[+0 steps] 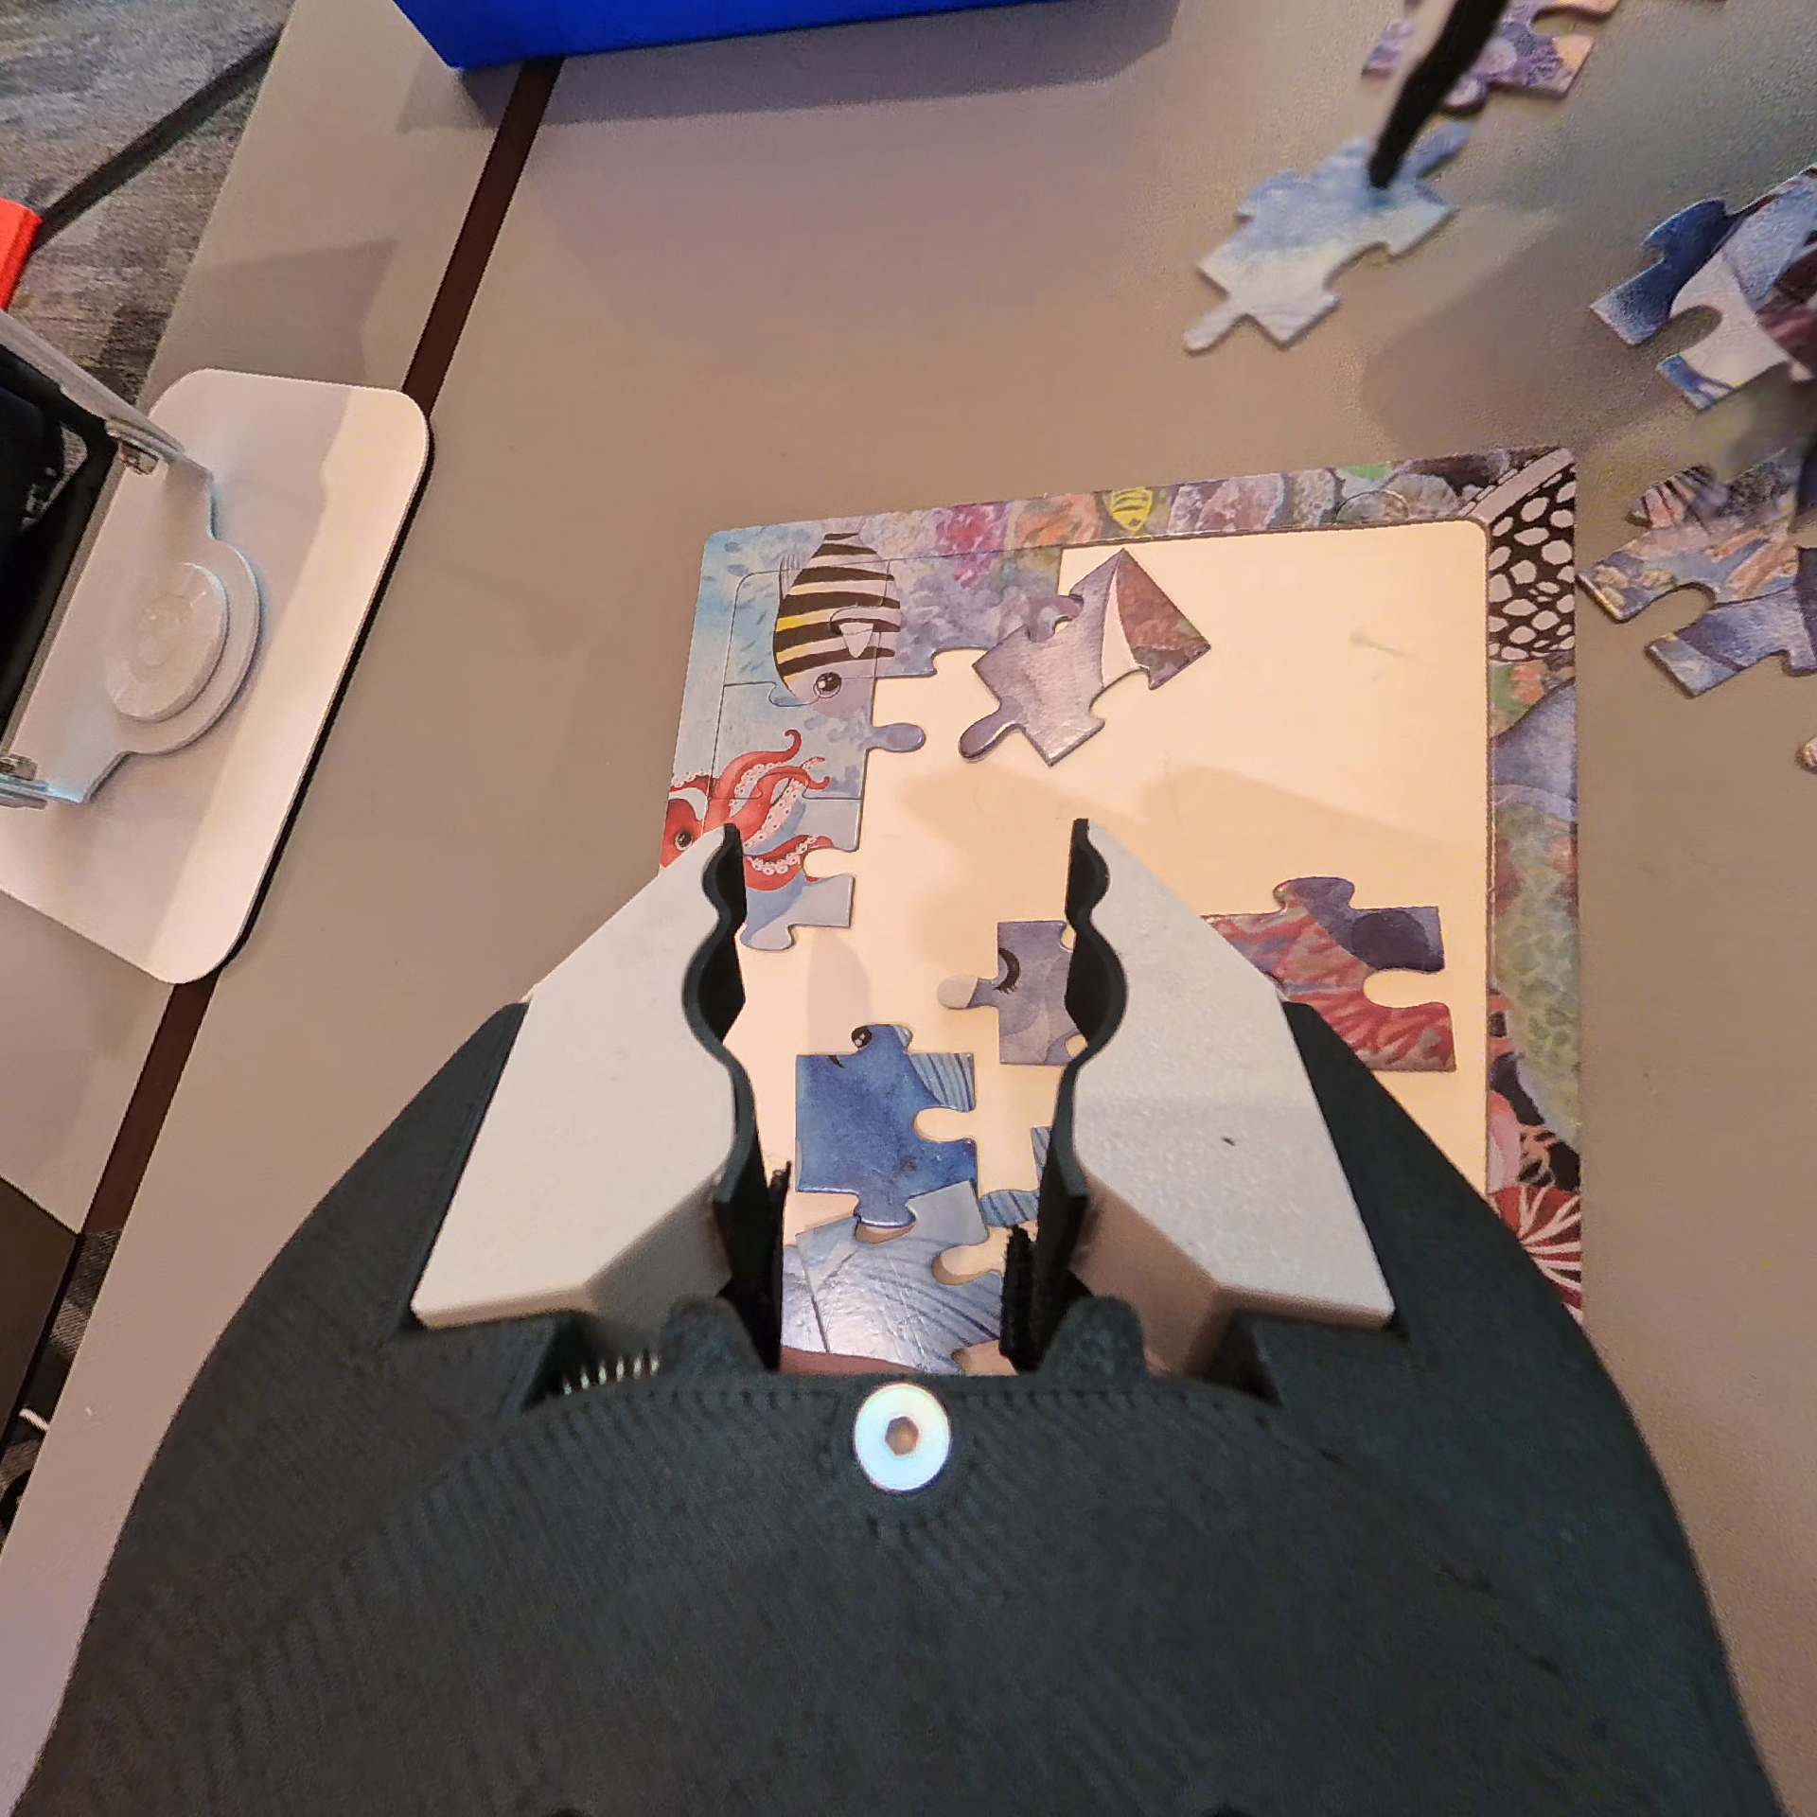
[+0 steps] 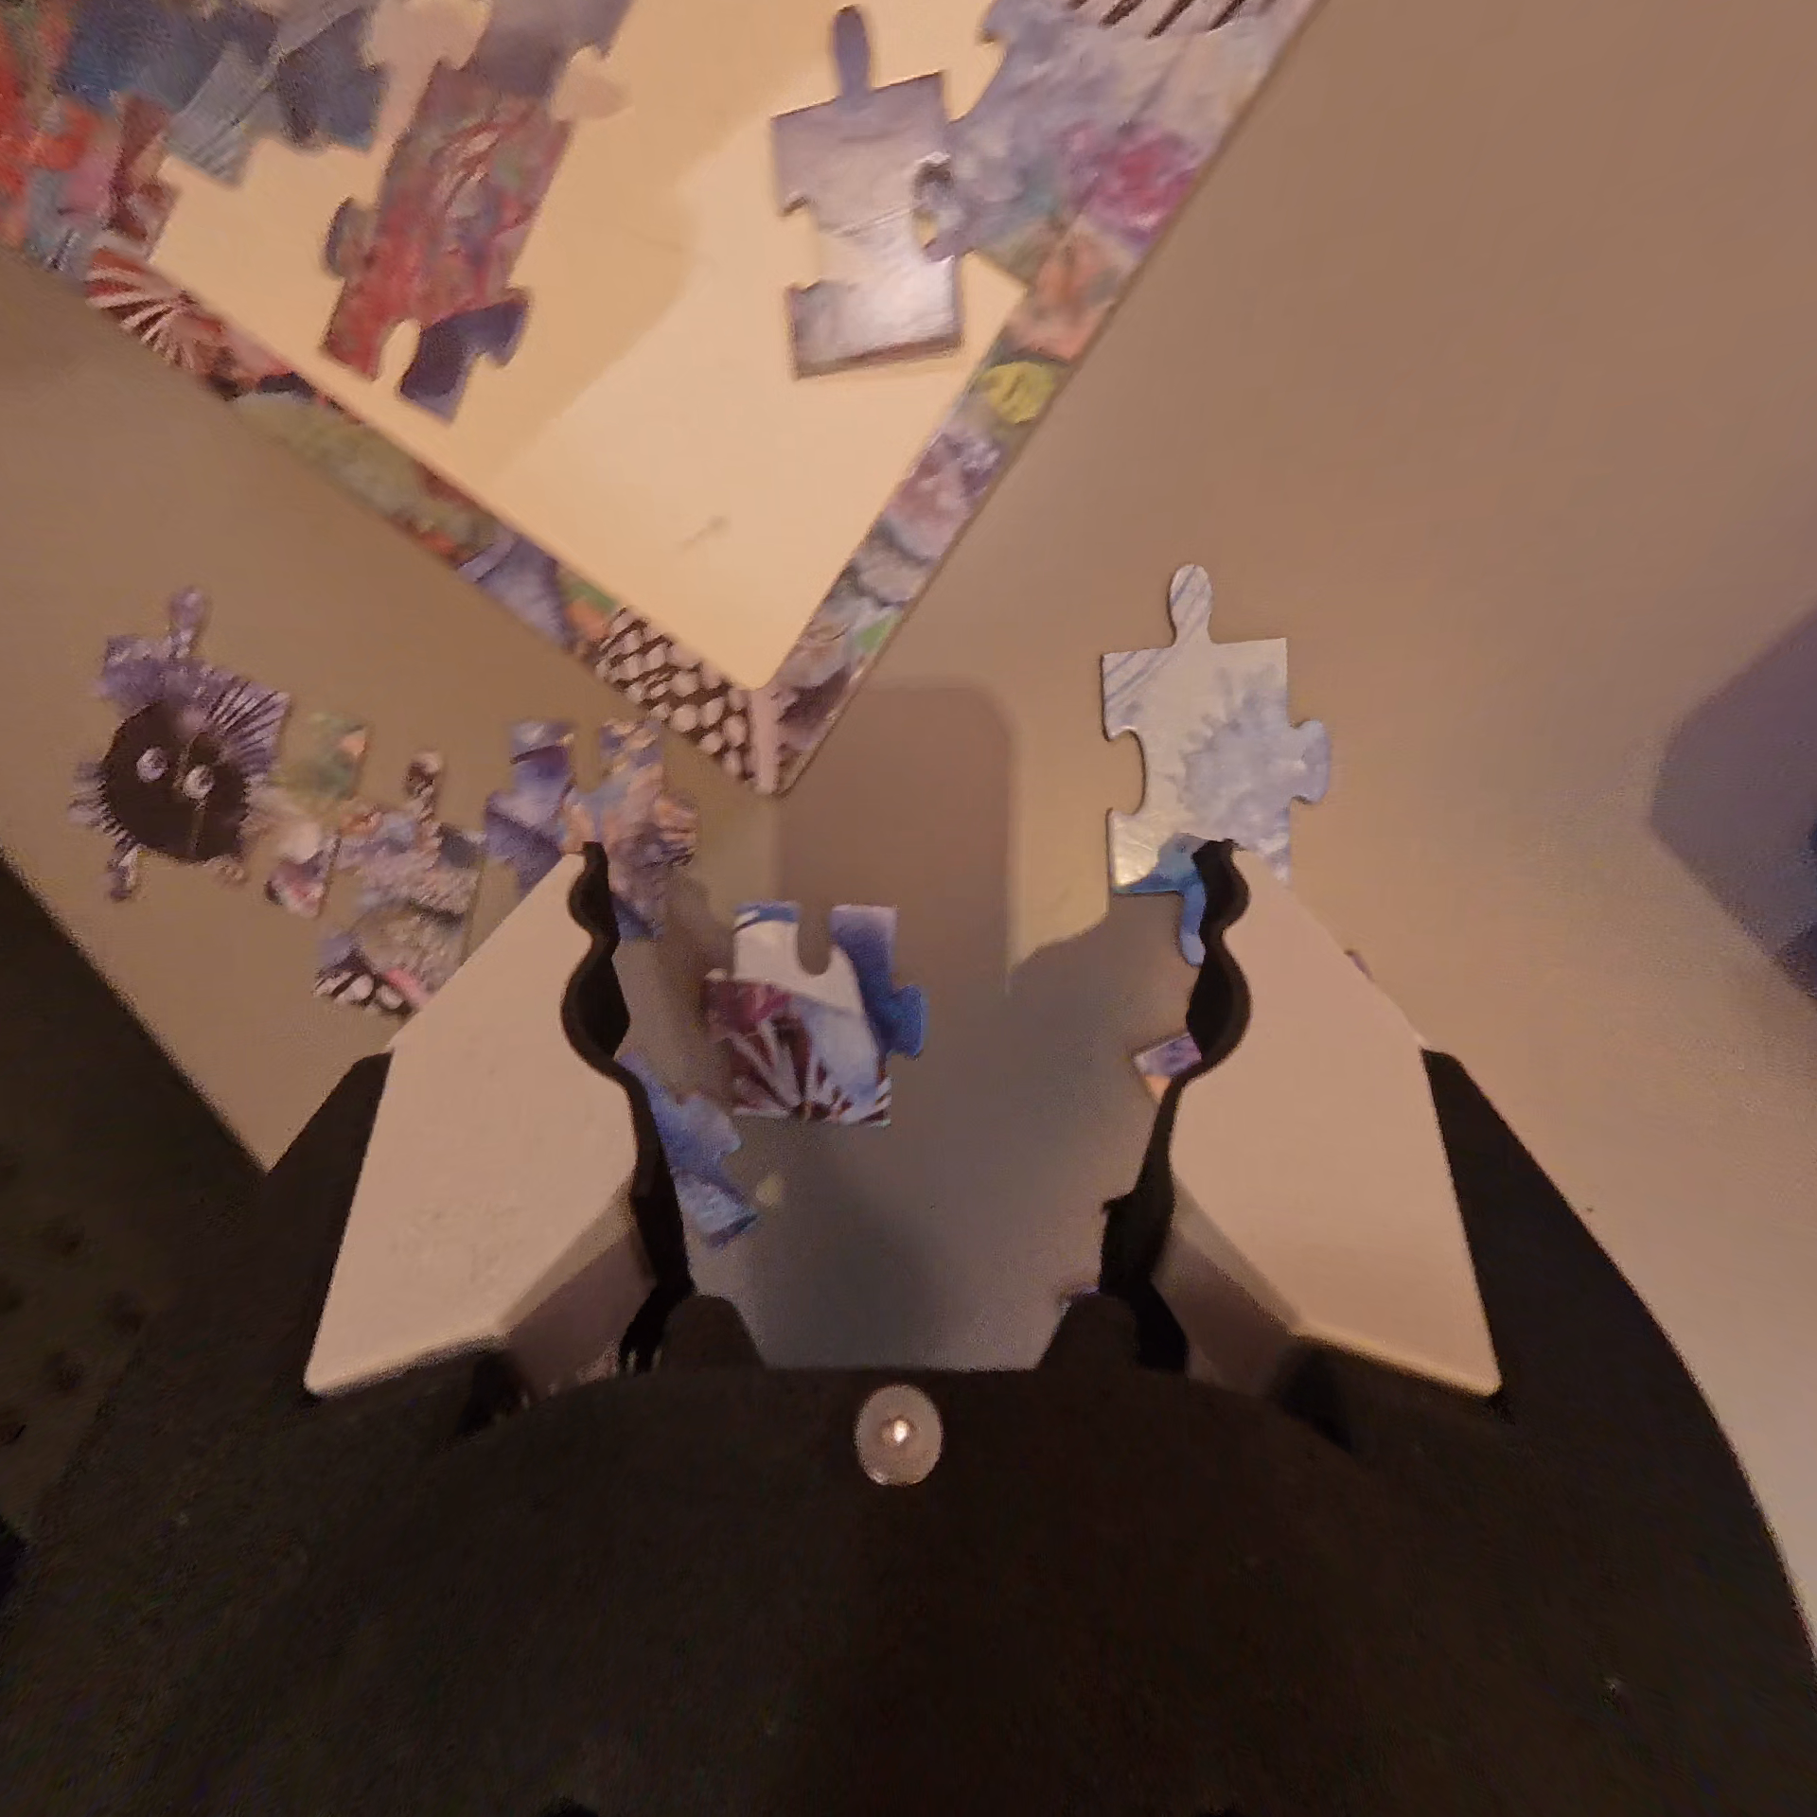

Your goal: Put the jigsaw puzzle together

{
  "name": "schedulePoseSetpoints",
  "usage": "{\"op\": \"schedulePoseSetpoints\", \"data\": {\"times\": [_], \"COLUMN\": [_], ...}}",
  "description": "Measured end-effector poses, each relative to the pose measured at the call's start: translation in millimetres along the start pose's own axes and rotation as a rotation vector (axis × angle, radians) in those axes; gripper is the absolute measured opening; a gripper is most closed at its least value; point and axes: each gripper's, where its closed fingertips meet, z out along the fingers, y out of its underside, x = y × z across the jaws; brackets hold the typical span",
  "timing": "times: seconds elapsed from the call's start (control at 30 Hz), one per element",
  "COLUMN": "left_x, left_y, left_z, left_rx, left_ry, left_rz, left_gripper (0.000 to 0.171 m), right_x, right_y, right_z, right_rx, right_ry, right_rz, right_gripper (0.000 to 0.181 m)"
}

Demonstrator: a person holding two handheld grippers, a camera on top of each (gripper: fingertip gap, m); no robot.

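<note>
The puzzle tray (image 1: 1298,747) lies on the table with a patterned frame. Pieces with a striped fish (image 1: 836,615) and a red octopus (image 1: 757,796) are fitted along its left side. Several loose pieces lie in it: a grey-purple piece (image 1: 1072,669), a red coral piece (image 1: 1347,973) and a blue piece (image 1: 875,1131). My left gripper (image 1: 905,836) is open and empty above the tray. My right gripper (image 2: 905,855) is open beside the tray's corner (image 2: 767,728). Its right fingertip touches a pale blue piece (image 2: 1209,747). A blue-and-purple piece (image 2: 816,1013) lies between its fingers.
More loose pieces lie on the table beside the tray, among them a black urchin piece (image 2: 177,767) and a cluster at the right (image 1: 1730,285). A blue box (image 1: 787,25) stands at the far edge. A white base plate with a metal mount (image 1: 226,649) sits at the left.
</note>
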Motion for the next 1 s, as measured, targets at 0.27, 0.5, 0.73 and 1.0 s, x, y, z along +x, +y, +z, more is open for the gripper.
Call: {"op": "schedulePoseSetpoints", "data": {"times": [0.27,0.5,0.73,1.0], "left_x": [-7.8,-25.4,-36.6,-42.1], "left_y": [-1.2,6.8,14.1,13.8], "left_z": [-6.5,-14.2,-16.8,-20.0], "left_rx": [0.012,0.023,0.024,0.043], "left_ry": [-0.025,-0.054,-0.071,-0.078], "left_rz": [-0.01,-0.054,-0.09,-0.117], "left_gripper": [0.064,0.063,0.063,0.061], "right_x": [28.4,46.7,44.5,15.9], "right_y": [0.7,1.1,1.1,-39.6], "right_z": [-17.6,-5.2,-5.8,-22.2], "right_rx": [0.058,0.034,0.041,0.119], "right_ry": [0.148,0.157,0.157,0.187], "right_rz": [0.034,0.03,0.013,-0.171], "right_gripper": [0.076,0.036,0.025,0.024]}}
